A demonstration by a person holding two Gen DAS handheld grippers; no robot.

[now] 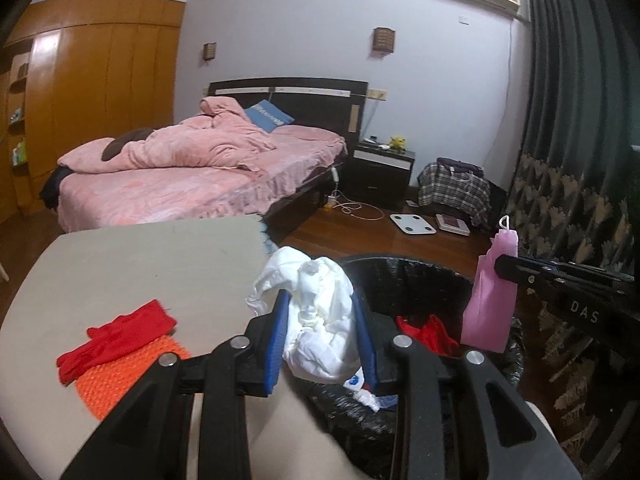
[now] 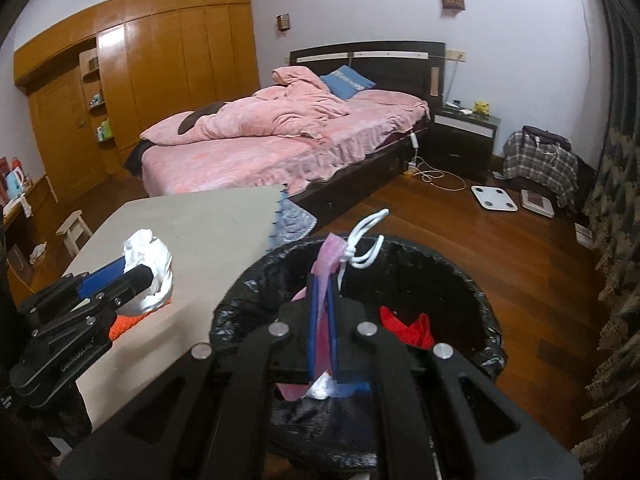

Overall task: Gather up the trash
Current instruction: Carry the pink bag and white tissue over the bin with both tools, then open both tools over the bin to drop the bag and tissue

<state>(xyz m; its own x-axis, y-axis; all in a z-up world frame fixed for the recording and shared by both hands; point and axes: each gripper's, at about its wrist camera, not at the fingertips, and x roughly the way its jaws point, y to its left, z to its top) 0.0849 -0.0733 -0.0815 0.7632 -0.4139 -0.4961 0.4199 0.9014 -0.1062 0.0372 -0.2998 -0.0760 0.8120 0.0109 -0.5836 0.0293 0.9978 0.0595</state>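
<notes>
My left gripper (image 1: 322, 300) is shut on a crumpled white wrapper (image 1: 320, 320) and holds it at the table's right edge, beside the black-lined trash bin (image 1: 400, 268). It also shows in the right wrist view (image 2: 150, 270). My right gripper (image 2: 324, 280) is shut on a pink bag (image 2: 328, 264) with a white cord loop (image 2: 366, 242), held over the bin (image 2: 472, 292). The pink bag also shows in the left wrist view (image 1: 490, 296). A red scrap (image 2: 408, 330) lies inside the bin. A red cloth (image 1: 116, 336) and an orange mesh piece (image 1: 120, 376) lie on the grey table (image 1: 140, 256).
A bed with pink bedding (image 2: 280, 136) stands behind the table. A dark nightstand (image 2: 464, 136), a plaid bag (image 2: 540, 160), two scales (image 2: 494, 198) and a cable lie on the wood floor. Curtains (image 1: 580, 120) hang at the right. A wooden wardrobe (image 2: 140, 72) lines the left wall.
</notes>
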